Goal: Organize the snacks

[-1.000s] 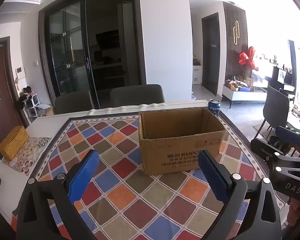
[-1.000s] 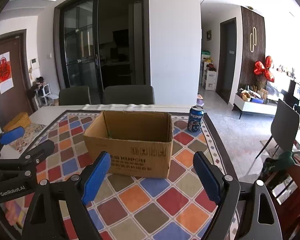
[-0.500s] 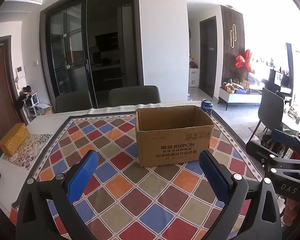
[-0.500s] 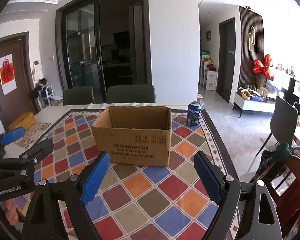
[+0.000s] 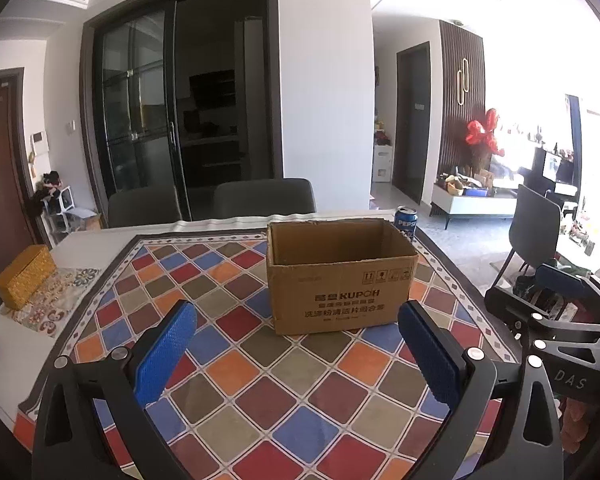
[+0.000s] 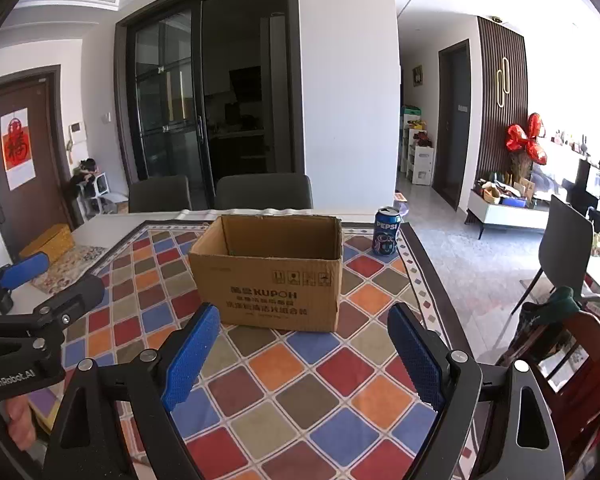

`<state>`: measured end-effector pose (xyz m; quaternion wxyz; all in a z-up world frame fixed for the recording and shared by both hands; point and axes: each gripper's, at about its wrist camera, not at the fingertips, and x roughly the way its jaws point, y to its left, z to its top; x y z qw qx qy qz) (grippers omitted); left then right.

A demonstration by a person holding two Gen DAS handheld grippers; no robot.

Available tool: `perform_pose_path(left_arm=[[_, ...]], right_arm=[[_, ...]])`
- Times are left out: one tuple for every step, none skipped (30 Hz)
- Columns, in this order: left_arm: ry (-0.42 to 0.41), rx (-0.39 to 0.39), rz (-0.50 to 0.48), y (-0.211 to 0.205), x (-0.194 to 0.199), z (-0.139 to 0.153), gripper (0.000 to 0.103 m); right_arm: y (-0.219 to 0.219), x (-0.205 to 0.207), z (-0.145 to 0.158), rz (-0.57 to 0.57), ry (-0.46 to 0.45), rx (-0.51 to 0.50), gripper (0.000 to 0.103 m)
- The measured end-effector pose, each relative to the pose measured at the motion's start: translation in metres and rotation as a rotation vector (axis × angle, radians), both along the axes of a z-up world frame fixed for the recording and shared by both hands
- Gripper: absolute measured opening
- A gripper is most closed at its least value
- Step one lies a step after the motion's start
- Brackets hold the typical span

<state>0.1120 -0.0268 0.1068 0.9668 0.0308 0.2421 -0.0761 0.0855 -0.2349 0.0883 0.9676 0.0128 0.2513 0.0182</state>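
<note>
An open brown cardboard box (image 5: 340, 284) printed KUPOH stands on the checkered tablecloth (image 5: 260, 380); it also shows in the right wrist view (image 6: 270, 276). Its inside floor is hidden. A blue Pepsi can (image 6: 387, 231) stands behind the box's right corner, also seen in the left wrist view (image 5: 405, 223). My left gripper (image 5: 298, 354) is open and empty, held back from the box. My right gripper (image 6: 303, 354) is open and empty, also short of the box. Each gripper shows at the edge of the other's view.
A yellow woven box (image 5: 24, 276) lies on a patterned mat at the table's left end. Two dark chairs (image 5: 264, 197) stand behind the table. A dark chair (image 6: 568, 240) and a wooden chair (image 6: 580, 360) stand to the right.
Both grippers have pulled back from the box, which now looks smaller and farther away. The jaws stay open.
</note>
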Motion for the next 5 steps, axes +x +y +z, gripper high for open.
perform_pose_path(left_arm=[[0.002, 0.001, 0.003, 0.0001, 0.0002, -0.0002, 0.103], [0.003, 0.001, 0.005, 0.0002, 0.0007, -0.0006, 0.103], [0.004, 0.0, 0.008, 0.0005, 0.0006, -0.0009, 0.103], [0.006, -0.002, 0.012, 0.0007, 0.0011, -0.001, 0.103], [0.007, -0.002, 0.014, 0.0006, 0.0012, -0.0014, 0.103]], right_arm=[[0.0004, 0.0, 0.0006, 0.001, 0.0, 0.002, 0.087], [0.0005, -0.0003, 0.0008, 0.003, 0.0, 0.004, 0.087], [0.0008, -0.0008, 0.0006, 0.004, 0.002, 0.004, 0.087], [0.0012, -0.0011, 0.0006, 0.005, 0.004, 0.003, 0.086], [0.0009, -0.0012, 0.0006, 0.005, 0.004, 0.001, 0.087]])
